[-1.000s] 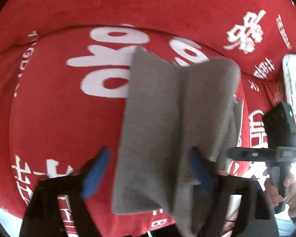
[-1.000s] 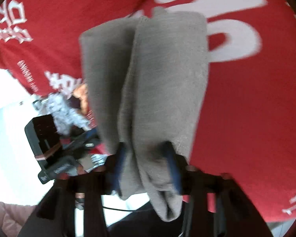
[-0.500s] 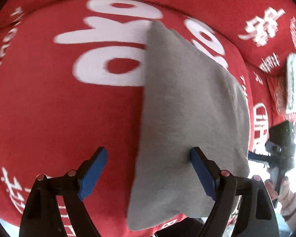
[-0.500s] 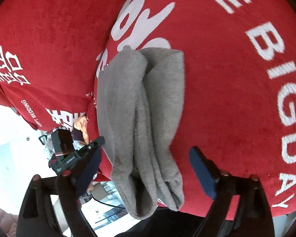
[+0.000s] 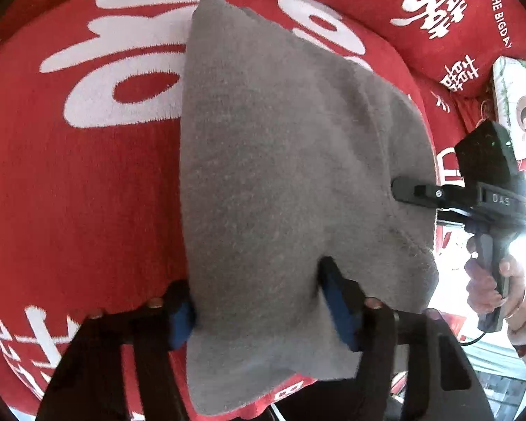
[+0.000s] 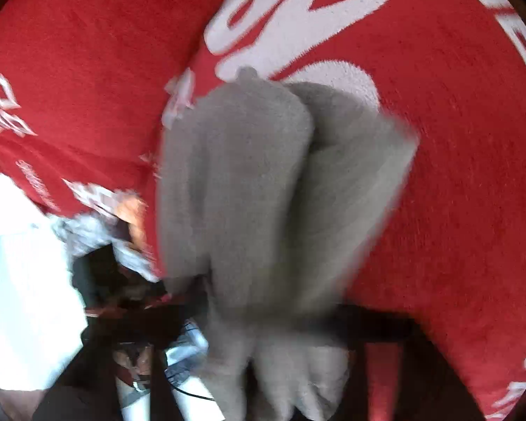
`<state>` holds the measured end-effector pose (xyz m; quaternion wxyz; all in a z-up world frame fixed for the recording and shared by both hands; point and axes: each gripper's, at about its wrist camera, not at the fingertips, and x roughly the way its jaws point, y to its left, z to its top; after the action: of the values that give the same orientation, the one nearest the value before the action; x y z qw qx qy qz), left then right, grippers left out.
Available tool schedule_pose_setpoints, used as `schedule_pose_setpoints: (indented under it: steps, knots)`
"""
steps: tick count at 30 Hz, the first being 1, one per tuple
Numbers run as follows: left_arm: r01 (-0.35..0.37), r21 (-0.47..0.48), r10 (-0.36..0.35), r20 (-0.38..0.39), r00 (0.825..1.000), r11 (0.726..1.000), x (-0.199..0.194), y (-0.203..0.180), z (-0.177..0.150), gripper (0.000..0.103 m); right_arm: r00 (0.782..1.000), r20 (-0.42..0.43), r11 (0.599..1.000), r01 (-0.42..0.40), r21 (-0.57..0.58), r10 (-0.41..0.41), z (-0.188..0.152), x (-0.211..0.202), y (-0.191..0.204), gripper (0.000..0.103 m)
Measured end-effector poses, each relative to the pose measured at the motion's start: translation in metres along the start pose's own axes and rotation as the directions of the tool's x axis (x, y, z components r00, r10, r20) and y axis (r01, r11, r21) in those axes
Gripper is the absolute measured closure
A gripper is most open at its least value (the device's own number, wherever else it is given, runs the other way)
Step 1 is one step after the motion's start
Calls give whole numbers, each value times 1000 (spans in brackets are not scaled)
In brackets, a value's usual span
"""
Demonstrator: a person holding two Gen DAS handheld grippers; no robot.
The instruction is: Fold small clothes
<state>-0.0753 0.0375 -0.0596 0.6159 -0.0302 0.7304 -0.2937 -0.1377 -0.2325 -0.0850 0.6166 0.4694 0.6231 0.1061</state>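
Observation:
A grey folded cloth [image 5: 280, 158] lies on a red blanket [image 5: 70, 193] with big white letters. My left gripper [image 5: 259, 312] is at the cloth's near end. Its jaws are closing, and both blue pads [image 5: 336, 308] press on the bunched fabric between them. In the left wrist view the right gripper's black fingers [image 5: 417, 191] lie on the cloth's right edge, with a person's hand [image 5: 487, 280] on the grip. The right wrist view is blurred. There the cloth [image 6: 249, 175] shows as thick folds, and my right gripper [image 6: 273, 308] is closing with its end squeezed between the dark fingers.
The red blanket [image 6: 456, 140] covers a rounded cushion that drops off at its near edge. A red pillow [image 5: 438, 17] with white characters sits at the back right, with a cartoon-printed card [image 5: 519, 105] beside it. Bright white floor [image 6: 17, 280] and dark clutter lie to the lower left.
Both grippers stood wide open around the cloth half a second ago. Both have since narrowed onto its ends. The left one has sunk closer to the cloth, and the right wrist view has blurred.

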Motion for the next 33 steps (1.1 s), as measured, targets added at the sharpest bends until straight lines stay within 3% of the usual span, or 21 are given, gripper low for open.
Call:
schedule_pose_setpoints:
  steps: [4, 6, 8, 9, 10, 11, 13, 16, 20, 21, 22, 23, 26, 28, 30, 33]
  knots:
    - [32, -2, -32, 16, 999, 999, -11, -18, -14, 48, 999, -35, 986, -31, -165, 25, 2, -20, 37, 68]
    - [14, 4, -14, 19, 1000, 1000, -6, -30, -23, 48, 999, -41, 977, -11, -214, 2, 9, -28, 48, 68]
    - [-60, -5, 61, 25, 998, 998, 1, -39, -31, 47, 995, -35, 972, 79, -220, -88, 22, -29, 44, 63]
    - [-85, -11, 85, 36, 996, 996, 0, -41, -33, 47, 975, -16, 955, 213, -209, -221, 31, -29, 37, 56]
    - [-92, -20, 93, 44, 995, 996, -4, -43, -35, 47, 953, 9, 934, 299, -194, -304, 33, -31, 32, 48]
    - [-112, -30, 114, 54, 992, 993, -9, -45, -37, 41, 934, 32, 917, 355, -181, -356, 34, -36, 29, 46]
    - [-180, -40, 183, 97, 978, 983, -22, -49, -40, 19, 945, 76, 930, 326, -171, -318, 24, -57, 33, 45]
    - [-236, -32, 239, 143, 961, 971, -38, -53, -39, 19, 972, 84, 961, 231, -149, -220, -8, -77, 38, 38]
    - [-270, -52, 275, 148, 950, 961, -43, -48, -32, 19, 994, -9, 989, 112, -94, -113, -37, -58, 36, 38]
    - [-282, -57, 287, 145, 947, 958, -43, -48, -30, 19, 994, -29, 991, 105, -79, -108, -42, -48, 29, 40]
    - [-295, -61, 301, 143, 943, 953, -41, -47, -28, 19, 991, -40, 990, 122, -68, -125, -43, -39, 25, 49]
    - [-305, -64, 311, 144, 939, 950, -41, -44, -27, 19, 984, -49, 984, 169, -59, -172, -43, -28, 22, 94]
    - [-332, -56, 336, 180, 924, 942, -41, -52, -27, 19, 965, 20, 956, 264, -126, -263, -43, -28, 36, 96]
    - [-342, -42, 344, 171, 923, 939, -30, -55, -27, 19, 929, 80, 914, 371, -165, -362, -51, -38, 40, 96]
    - [-327, -41, 329, 144, 933, 944, -13, -58, -26, 17, 899, 58, 888, 437, -147, -433, -56, -30, 22, 96]
    - [-339, -48, 342, 133, 930, 940, -6, -64, -26, 17, 904, 44, 894, 426, -136, -424, -61, -22, 8, 97]
